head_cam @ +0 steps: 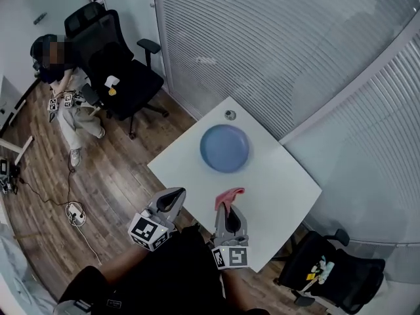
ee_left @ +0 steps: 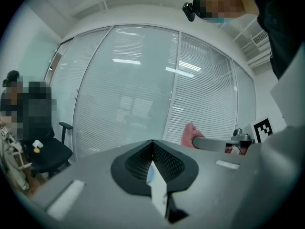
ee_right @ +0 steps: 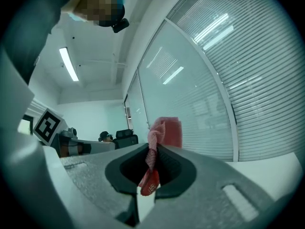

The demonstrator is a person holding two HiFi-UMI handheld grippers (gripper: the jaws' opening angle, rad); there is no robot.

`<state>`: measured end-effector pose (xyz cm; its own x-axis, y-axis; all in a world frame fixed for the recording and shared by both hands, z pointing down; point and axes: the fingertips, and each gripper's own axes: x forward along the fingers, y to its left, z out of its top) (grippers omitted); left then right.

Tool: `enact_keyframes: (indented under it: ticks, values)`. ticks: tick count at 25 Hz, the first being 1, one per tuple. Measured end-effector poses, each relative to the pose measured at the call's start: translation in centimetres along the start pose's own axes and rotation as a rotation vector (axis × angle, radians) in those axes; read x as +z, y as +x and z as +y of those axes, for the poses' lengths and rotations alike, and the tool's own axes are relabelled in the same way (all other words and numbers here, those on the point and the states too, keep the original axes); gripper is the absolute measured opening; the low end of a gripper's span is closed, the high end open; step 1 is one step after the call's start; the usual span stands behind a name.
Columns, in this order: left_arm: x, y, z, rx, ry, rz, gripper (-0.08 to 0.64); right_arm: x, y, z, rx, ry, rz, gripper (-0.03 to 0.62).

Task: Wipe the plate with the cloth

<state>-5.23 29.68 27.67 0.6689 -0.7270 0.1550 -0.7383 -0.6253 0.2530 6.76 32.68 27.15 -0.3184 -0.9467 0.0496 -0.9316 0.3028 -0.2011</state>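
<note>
Pale wood-plank floor (head_cam: 125, 182) lies open to the left of the table, crossed by a thin cable and a power strip (head_cam: 76, 213). Walls of glass with ribbed horizontal blinds (head_cam: 275, 51) close in behind the table's far corner and along its right edge. A black mesh-backed office chair (head_cam: 121, 77) stands well off the left corner with a seated person (head_cam: 69, 110) beside it. A second black chair (head_cam: 335, 274) sits tight against the near right edge.

The table (head_cam: 282, 195) is a smooth white square seen corner-on, and most of its top is bare. The plate (head_cam: 224, 147), round, blue and matte with a shallow raised rim, lies toward the far corner. A small round metal-looking object (head_cam: 230, 115) sits just beyond it, near that corner.

The right gripper (head_cam: 227, 206), grey with dark textured pads, reaches in over the near left edge. Its jaws are clenched on the cloth (ee_right: 164, 132), a crumpled pink-red weave that sticks up past the tips and hangs down between the pads. The cloth (head_cam: 229, 195) is apart from the plate, on its near side.

The left gripper (head_cam: 176, 194) points in at the same edge, nearer the left corner. Its jaws (ee_left: 152, 151) are pressed together with nothing between them.
</note>
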Motion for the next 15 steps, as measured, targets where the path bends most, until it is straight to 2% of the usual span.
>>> enact_keyframes:
  ticks: [8, 15]
  values:
    - [-0.9, 3.9, 1.9, 0.019, -0.018, 0.048, 0.002, -0.3, 2.5, -2.8, -0.014, 0.009, 0.023, 0.025]
    - [-1.6, 8.4, 5.6, -0.007, -0.043, 0.079, 0.002, -0.6, 5.9, -4.9, -0.061, -0.024, 0.042, 0.025]
